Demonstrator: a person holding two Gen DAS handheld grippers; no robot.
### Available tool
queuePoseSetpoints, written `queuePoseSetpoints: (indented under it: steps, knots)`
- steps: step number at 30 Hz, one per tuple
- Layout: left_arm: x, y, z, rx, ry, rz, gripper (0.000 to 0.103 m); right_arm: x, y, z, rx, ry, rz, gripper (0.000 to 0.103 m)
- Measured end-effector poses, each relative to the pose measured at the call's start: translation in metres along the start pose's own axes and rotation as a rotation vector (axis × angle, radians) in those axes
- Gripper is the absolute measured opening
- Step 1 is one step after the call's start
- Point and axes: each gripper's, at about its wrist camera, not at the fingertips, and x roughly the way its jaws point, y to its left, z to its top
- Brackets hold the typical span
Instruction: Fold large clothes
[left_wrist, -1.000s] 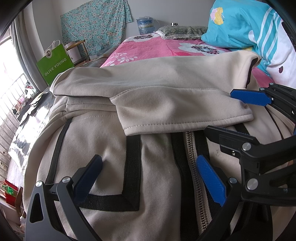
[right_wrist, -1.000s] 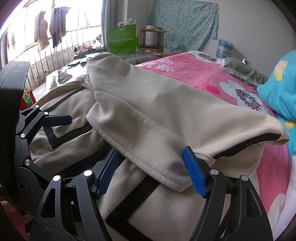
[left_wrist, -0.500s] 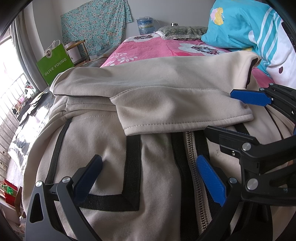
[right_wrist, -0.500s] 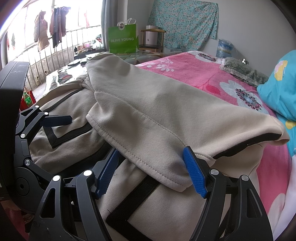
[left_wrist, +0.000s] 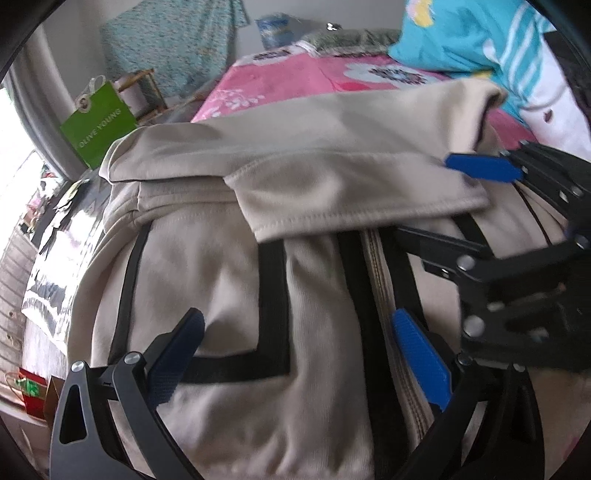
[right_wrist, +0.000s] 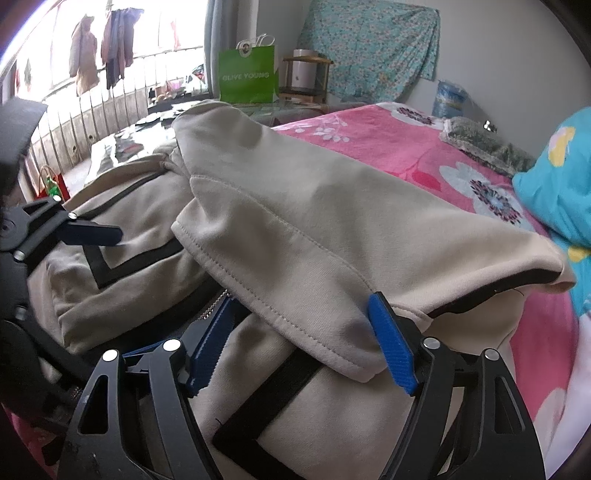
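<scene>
From the left wrist view, a beige zip-up jacket (left_wrist: 229, 295) with black trim lies spread across the near end of the bed (left_wrist: 295, 77), which wears a pink flowered sheet. One sleeve (left_wrist: 332, 184) is folded across the chest, its stitched cuff edge lying over the zipper (left_wrist: 380, 280). The left claw (left_wrist: 299, 354) hangs just above the jacket front, its blue pads spread wide with nothing between them but loose cloth below. The right claw (left_wrist: 476, 236) shows at the right edge, one blue fingertip over the cuff corner and one black finger just under the cuff hem. The view is slightly blurred. A turquoise striped pillow (left_wrist: 480, 40) sits at the bed's far right corner, and a green Olive Young bag (left_wrist: 99, 125) stands off the left side.

From the right wrist view, the right claw (right_wrist: 306, 347) is released too, pads wide apart, the cuff end of the sleeve (right_wrist: 314, 240) lying in the gap between them without being pinched. The jacket (right_wrist: 122, 295) body runs under it toward the bed's left edge, where the left claw (right_wrist: 92, 234) reaches in over the black trim. The green bag (right_wrist: 247, 77) stands by the window railing, beyond the bed (right_wrist: 406, 147); a turquoise pillow (right_wrist: 554, 184) lies at the right.
</scene>
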Motion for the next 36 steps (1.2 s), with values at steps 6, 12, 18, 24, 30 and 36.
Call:
queuePoseSetpoints:
  steps: [6, 12, 18, 24, 30, 36]
  knots:
    - [-0.022, 0.012, 0.001, 0.018, -0.006, 0.044, 0.099, -0.010, 0.004, 0.003, -0.010, -0.011, -0.018, 0.073]
    - [-0.055, 0.021, -0.005, 0.034, -0.086, 0.129, 0.099, -0.020, 0.003, 0.011, 0.043, 0.098, 0.011, 0.073]
    - [-0.093, 0.027, -0.025, 0.014, -0.140, 0.135, 0.099, -0.073, 0.020, 0.023, -0.071, 0.085, 0.013, 0.073]
    - [-0.109, 0.019, -0.064, 0.071, -0.129, 0.039, 0.099, -0.129, 0.044, -0.005, -0.182, 0.250, 0.193, 0.073]
    - [-0.112, 0.013, -0.108, 0.079, -0.112, -0.124, 0.099, -0.153, 0.088, -0.044, -0.296, 0.309, 0.255, 0.079]
    - [-0.116, -0.005, -0.146, 0.200, -0.127, -0.155, 0.099, -0.145, 0.120, -0.086, -0.497, 0.325, 0.198, 0.084]
